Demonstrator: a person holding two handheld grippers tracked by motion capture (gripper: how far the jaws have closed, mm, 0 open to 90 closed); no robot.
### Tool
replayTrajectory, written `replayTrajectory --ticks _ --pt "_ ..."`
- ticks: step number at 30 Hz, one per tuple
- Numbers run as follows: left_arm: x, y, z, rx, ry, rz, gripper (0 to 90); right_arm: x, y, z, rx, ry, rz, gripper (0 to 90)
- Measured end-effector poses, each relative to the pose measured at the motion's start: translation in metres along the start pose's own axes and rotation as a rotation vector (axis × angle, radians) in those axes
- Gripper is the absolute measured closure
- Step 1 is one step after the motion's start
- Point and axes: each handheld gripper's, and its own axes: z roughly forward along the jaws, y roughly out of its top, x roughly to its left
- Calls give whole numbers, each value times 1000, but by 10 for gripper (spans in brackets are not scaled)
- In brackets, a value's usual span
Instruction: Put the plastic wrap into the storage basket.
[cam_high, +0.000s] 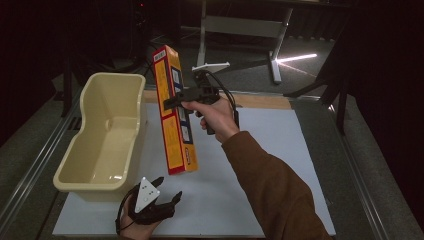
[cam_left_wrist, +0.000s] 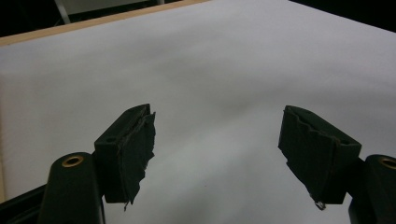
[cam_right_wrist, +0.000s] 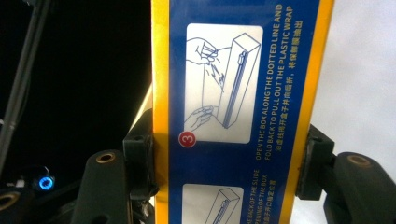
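A long yellow and orange plastic-wrap box (cam_high: 175, 112) hangs in the air above the white mat, tilted with its top end toward the far left. My right gripper (cam_high: 176, 102) is shut on its middle. In the right gripper view the box's blue instruction panel (cam_right_wrist: 243, 107) stands between the two black pads (cam_right_wrist: 140, 163), which press on both of its long sides. My left gripper (cam_high: 167, 190) rests low near the mat's front edge, just right of the tub's near corner. Its jaws (cam_left_wrist: 217, 154) stand wide open with only bare mat between them.
A cream plastic tub (cam_high: 82, 165) with nothing inside sits on the left part of the white mat (cam_high: 280, 165). A wooden strip (cam_high: 260, 101) runs along the mat's far edge. Behind it is a dark floor with a white table frame (cam_high: 240, 25).
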Motion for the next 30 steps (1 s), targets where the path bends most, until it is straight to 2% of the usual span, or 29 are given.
replayTrajectory --ticks 7,11,19,25,30 --pt "2 0 -1 -5 -1 -11 265 8 5 13 -43 1 30 388" --pt "1 0 -2 -12 -1 -6 265 11 7 18 -63 27 45 388" --pt "0 1 -1 -14 -6 1 265 21 10 36 -68 45 58 388" --pt "1 0 -3 -16 -8 -4 264 22 11 53 -92 87 112 388" --pt "-1 -1 -2 -16 -13 -5 265 23 12 64 -102 97 146 388"
